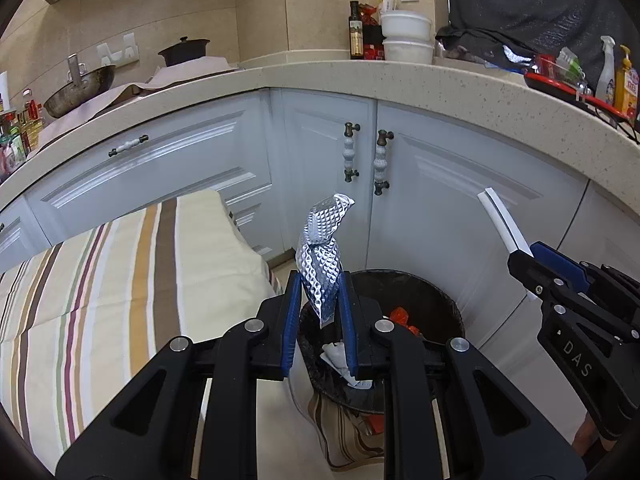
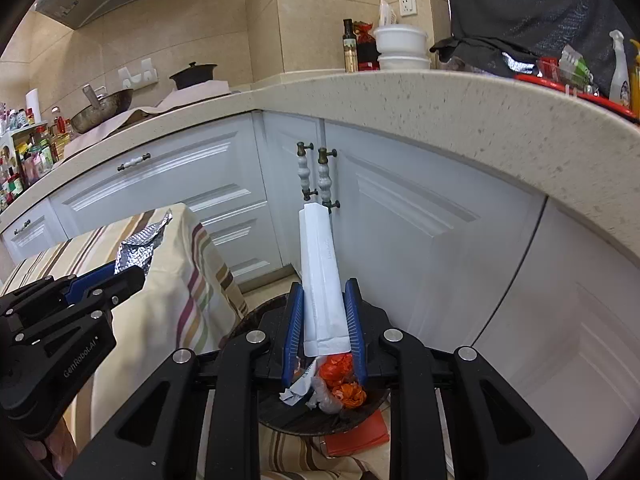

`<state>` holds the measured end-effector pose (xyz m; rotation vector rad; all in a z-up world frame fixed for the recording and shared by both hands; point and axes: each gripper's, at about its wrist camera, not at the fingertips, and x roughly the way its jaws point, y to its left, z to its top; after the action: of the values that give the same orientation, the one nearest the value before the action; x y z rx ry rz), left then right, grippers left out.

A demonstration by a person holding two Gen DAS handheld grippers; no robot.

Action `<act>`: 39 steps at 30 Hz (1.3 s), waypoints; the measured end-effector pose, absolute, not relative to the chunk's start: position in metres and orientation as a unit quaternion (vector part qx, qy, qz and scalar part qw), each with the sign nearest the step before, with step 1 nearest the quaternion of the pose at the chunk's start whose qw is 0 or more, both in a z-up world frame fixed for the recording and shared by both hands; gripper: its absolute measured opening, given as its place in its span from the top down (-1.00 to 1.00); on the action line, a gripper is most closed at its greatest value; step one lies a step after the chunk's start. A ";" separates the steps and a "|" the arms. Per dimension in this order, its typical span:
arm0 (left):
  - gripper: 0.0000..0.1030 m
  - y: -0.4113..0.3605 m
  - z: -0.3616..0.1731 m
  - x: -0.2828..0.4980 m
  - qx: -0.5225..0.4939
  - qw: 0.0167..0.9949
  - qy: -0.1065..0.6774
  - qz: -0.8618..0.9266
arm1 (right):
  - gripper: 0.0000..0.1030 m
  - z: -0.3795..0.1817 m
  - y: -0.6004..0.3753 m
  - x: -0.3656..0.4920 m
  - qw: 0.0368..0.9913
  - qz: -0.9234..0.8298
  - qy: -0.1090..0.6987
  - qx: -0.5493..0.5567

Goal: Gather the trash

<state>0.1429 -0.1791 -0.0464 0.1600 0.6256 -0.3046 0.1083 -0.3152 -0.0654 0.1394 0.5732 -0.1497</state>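
Note:
My left gripper is shut on a crinkled silver foil wrapper and holds it above a dark round trash bin. My right gripper is shut on a long white paper packet and holds it above the same bin. The bin holds orange wrappers and white crumpled paper. In the left wrist view the right gripper shows at the right with the white packet. In the right wrist view the left gripper shows at the left with the foil.
A table with a striped cloth stands left of the bin. White cabinet doors with handles stand behind it under a speckled countertop that bears bottles, white bowls, a wok and a red tray.

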 end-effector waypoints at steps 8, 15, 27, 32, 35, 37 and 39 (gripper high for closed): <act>0.64 -0.199 -0.059 0.164 0.087 0.934 0.317 -0.143 | 0.56 -0.078 -0.328 0.127 0.952 -0.075 0.286 0.079; 0.59 -0.210 -0.074 0.187 0.090 0.928 0.336 -0.131 | 0.43 -0.092 -0.338 0.151 0.952 -0.083 0.282 0.088; -0.13 -0.206 -0.063 0.177 0.086 0.932 0.324 -0.135 | -0.04 -0.076 -0.340 0.135 0.954 -0.105 0.266 0.088; -0.32 -0.200 -0.048 0.160 0.081 0.938 0.306 -0.141 | -0.19 -0.061 -0.337 0.117 0.956 -0.113 0.256 0.084; -0.38 -0.195 -0.040 0.149 0.080 0.940 0.298 -0.146 | -0.23 -0.053 -0.333 0.107 0.957 -0.113 0.253 0.084; -0.42 -0.191 -0.035 0.140 0.079 0.942 0.291 -0.149 | -0.25 -0.048 -0.330 0.098 0.958 -0.116 0.251 0.082; -0.45 -0.185 -0.030 0.131 0.077 0.944 0.284 -0.149 | -0.28 -0.043 -0.325 0.091 0.958 -0.118 0.249 0.077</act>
<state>0.1314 -0.1850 -0.0301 0.1573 0.5792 -0.3041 0.0912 -0.3253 -0.0434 0.1570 0.5041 -0.2401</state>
